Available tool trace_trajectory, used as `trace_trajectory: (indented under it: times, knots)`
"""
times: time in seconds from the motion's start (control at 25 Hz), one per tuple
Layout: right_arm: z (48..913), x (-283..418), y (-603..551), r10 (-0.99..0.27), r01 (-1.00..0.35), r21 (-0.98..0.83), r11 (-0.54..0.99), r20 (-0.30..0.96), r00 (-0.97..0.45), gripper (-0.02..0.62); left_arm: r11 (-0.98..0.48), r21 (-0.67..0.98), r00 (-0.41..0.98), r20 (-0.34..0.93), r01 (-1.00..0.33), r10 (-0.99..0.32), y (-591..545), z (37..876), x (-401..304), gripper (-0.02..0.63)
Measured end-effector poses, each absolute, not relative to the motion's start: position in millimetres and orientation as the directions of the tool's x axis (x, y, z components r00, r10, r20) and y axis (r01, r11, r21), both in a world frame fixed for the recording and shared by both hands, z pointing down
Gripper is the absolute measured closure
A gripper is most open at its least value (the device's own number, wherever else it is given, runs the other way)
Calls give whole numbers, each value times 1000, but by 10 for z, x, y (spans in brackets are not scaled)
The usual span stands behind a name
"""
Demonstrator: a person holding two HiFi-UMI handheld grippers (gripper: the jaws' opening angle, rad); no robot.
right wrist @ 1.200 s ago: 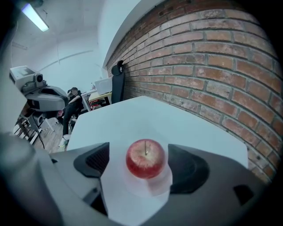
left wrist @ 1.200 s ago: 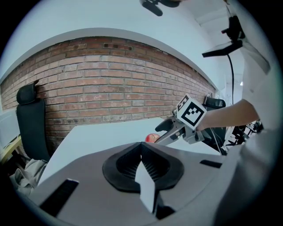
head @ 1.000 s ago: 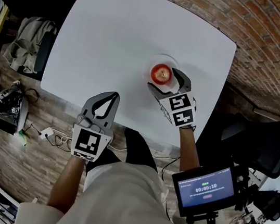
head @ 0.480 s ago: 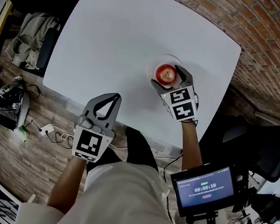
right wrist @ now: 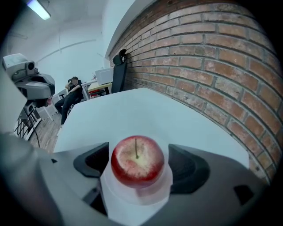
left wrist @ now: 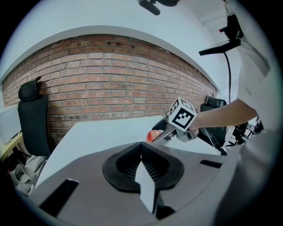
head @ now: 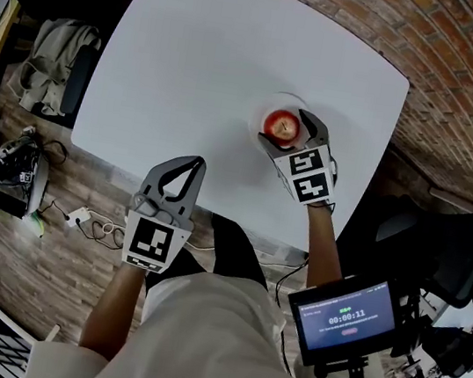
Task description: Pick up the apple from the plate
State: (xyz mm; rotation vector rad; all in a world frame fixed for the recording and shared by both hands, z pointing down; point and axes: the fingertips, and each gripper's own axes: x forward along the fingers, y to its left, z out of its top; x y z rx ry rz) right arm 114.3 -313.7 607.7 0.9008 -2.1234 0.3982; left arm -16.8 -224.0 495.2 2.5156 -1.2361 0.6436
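On the white table (head: 212,64), toward its right side and not far from the brick wall (right wrist: 212,66), the red apple (head: 281,126) sat stem-up on a small white plate (head: 265,108). The right gripper (head: 283,129) was reached in over the plate with its tongs released and spread wide, one jaw on each side of the fruit. In the right gripper view the apple (right wrist: 137,160) stood squarely between the two dark pads (right wrist: 92,162), close to both. A thin gap seemed to show on each side, so nothing was clamped, and the fruit's weight rested on the plate (right wrist: 132,201). The left gripper (head: 193,161) hung at the table's near edge, well apart from the plate. Its tongs were clenched with the tips together and nothing between them, as the left gripper view also showed (left wrist: 142,152). From that view the apple (left wrist: 152,135) appeared far across the table beside the right gripper's marker cube (left wrist: 182,116).
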Motion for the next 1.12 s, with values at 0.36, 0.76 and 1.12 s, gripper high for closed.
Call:
trace_trajectory:
  times: [0.36,0.76,1.12]
  knots:
    - [6156,1138,-3123,-442,-716,-9,698,781,-441,198,-605,46,542,501,-795,-675,-2263,4994,-186,600]
    - [6284,1181,-3113,-422,-726,-18,688,803,-420,198,-598,51,538,503,-800,-677,-2285,5034,-246,600]
    - [6320,1176,-3104,-416,-733,-29,679,808,-418,198,-598,49,537,502,-800,-678,-2304,5044,-266,600]
